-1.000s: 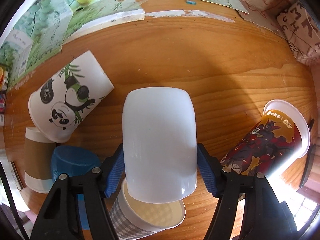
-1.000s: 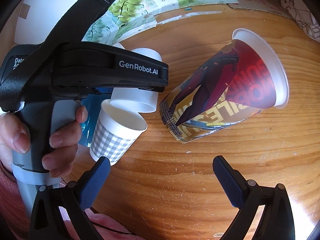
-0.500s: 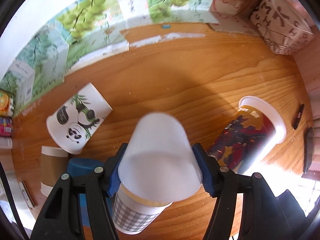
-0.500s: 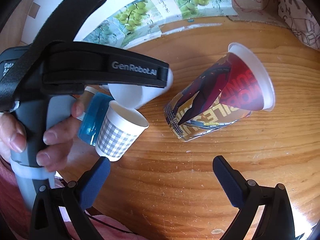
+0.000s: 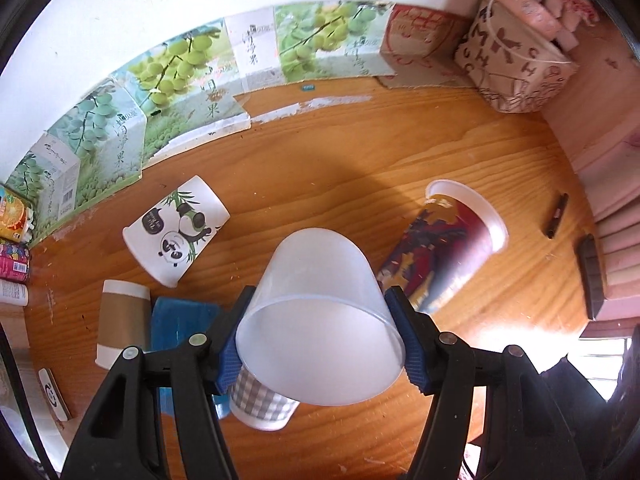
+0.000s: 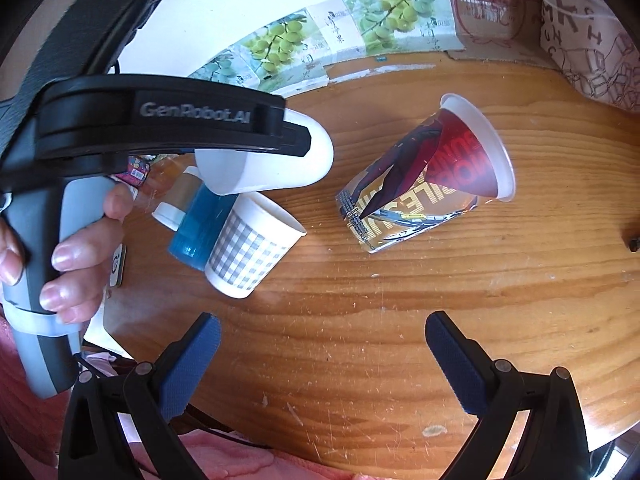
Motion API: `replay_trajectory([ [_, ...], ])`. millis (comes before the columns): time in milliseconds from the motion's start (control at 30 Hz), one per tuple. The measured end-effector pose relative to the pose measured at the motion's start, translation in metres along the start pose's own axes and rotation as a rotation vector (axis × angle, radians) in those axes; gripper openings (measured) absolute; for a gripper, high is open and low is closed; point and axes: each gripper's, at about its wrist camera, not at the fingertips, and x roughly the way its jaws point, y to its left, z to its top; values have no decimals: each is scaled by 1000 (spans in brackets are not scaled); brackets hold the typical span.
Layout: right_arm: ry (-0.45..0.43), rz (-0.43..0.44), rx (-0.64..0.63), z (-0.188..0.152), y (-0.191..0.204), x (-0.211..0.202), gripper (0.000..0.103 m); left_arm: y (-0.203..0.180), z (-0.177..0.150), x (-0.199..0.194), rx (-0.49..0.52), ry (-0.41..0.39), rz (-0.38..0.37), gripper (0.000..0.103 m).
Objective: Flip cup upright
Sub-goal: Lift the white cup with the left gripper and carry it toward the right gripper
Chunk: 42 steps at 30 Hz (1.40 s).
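Observation:
My left gripper (image 5: 318,336) is shut on a translucent white plastic cup (image 5: 320,320), held above the wooden table, tilted with its mouth toward the camera. The same cup (image 6: 280,164) shows in the right wrist view, lying sideways in the air under the left gripper's body. My right gripper (image 6: 322,360) is open and empty over the table's near part. A grey checked paper cup (image 6: 250,248) stands upright below the held cup.
On the table (image 5: 360,152) lie a panda cup (image 5: 176,228), a brown-sleeved cup (image 5: 122,320), a blue cup (image 5: 180,320) and a large red printed cup (image 6: 424,176). Grape-print boxes (image 5: 180,80) line the back wall. A patterned bag (image 5: 512,56) sits at the back right.
My left gripper has lifted the white cup higher off the table and tilted it, so its mouth now faces the camera. The right gripper has stayed open and pulled back slightly.

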Motion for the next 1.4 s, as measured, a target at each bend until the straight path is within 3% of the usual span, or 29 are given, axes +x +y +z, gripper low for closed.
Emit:
replay_trajectory([
  [167,-70,-38,-101,-11,11,-18,103,0,-17,-22,8,-60,-51,68],
  [433,-278,-108,-393,-47,34,-52,103,0,-56,-44,22,-143,-144,68],
  [533,-313,-132,-492,-62,40,-58,103,1,-72,-48,39,-176,-196,68],
  [767,-310,-150,-568,-88,46,-58,103,-6,-107,-40,61,-185,-294,68],
  [933,-298,-141,-594,-104,48,-54,103,-9,-126,-25,55,-160,-415,68],
  [1400,-257,-131,-642,-134,47,-44,103,-11,-146,13,1,-91,-431,68],
])
